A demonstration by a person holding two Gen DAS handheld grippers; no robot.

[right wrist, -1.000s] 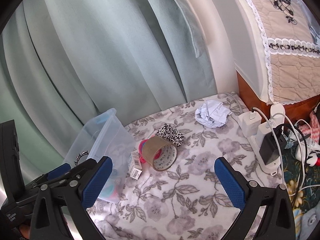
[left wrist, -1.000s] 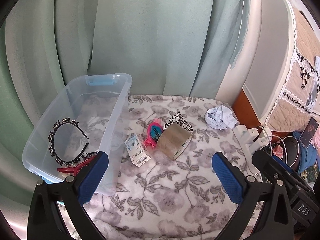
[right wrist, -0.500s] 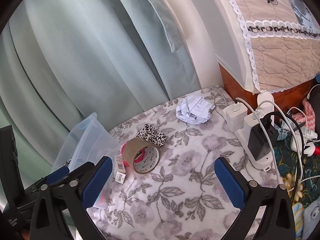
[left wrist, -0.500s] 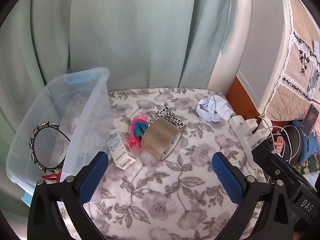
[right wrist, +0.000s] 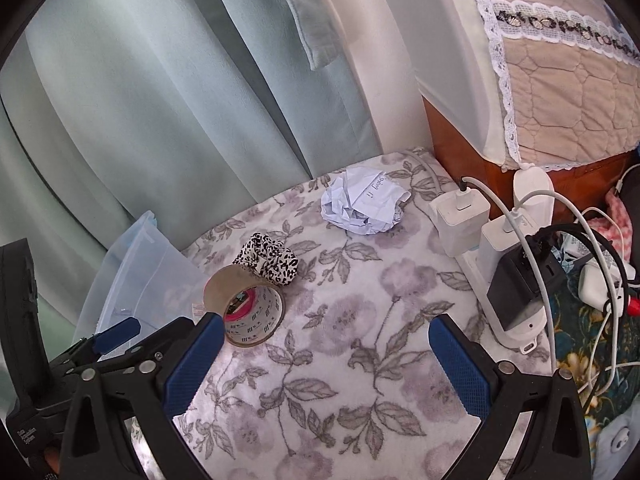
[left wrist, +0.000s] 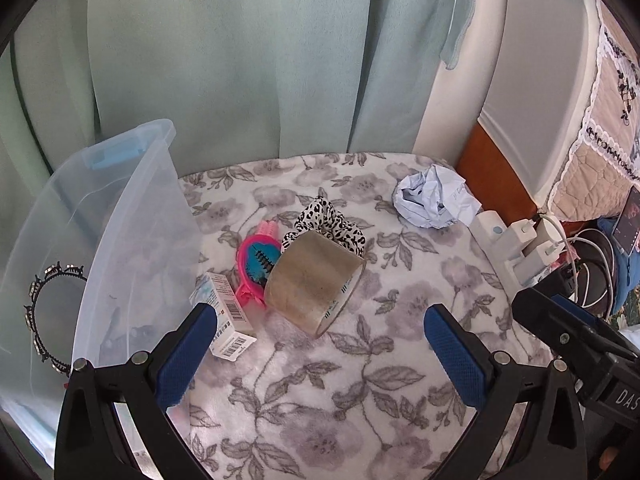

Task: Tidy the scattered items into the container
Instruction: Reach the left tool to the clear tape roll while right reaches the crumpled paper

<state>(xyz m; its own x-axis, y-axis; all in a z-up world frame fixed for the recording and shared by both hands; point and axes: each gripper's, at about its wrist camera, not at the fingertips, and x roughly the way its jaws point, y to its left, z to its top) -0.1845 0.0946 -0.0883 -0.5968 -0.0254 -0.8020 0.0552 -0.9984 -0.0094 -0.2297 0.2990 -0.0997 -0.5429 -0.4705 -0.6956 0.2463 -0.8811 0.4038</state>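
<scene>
Hovering spread and empty, the left gripper point(left wrist: 320, 344) and right gripper point(right wrist: 326, 354) face one tape roll point(left wrist: 314, 283), one box point(left wrist: 225, 316), one brush point(left wrist: 258, 266), one scrunchie point(left wrist: 329, 224) and one paper ball point(left wrist: 434, 200) ahead; the bin point(left wrist: 120, 216) with one headband point(left wrist: 42, 312) stands left.

Brown tape roll point(left wrist: 314, 286), leopard-spotted black-and-white scrunchie point(left wrist: 330, 224), pink-and-blue brush point(left wrist: 256, 264), grey-floral white blanket point(left wrist: 400, 312).

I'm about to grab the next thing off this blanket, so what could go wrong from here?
1. The tape roll stands on its edge, so a nudge could send it rolling.
2. The pink hair clip, small box and leopard scrunchie crowd against it; an open left gripper may catch two things.
3. The crumpled paper lies close to the chargers and cables, which could snag.
</scene>
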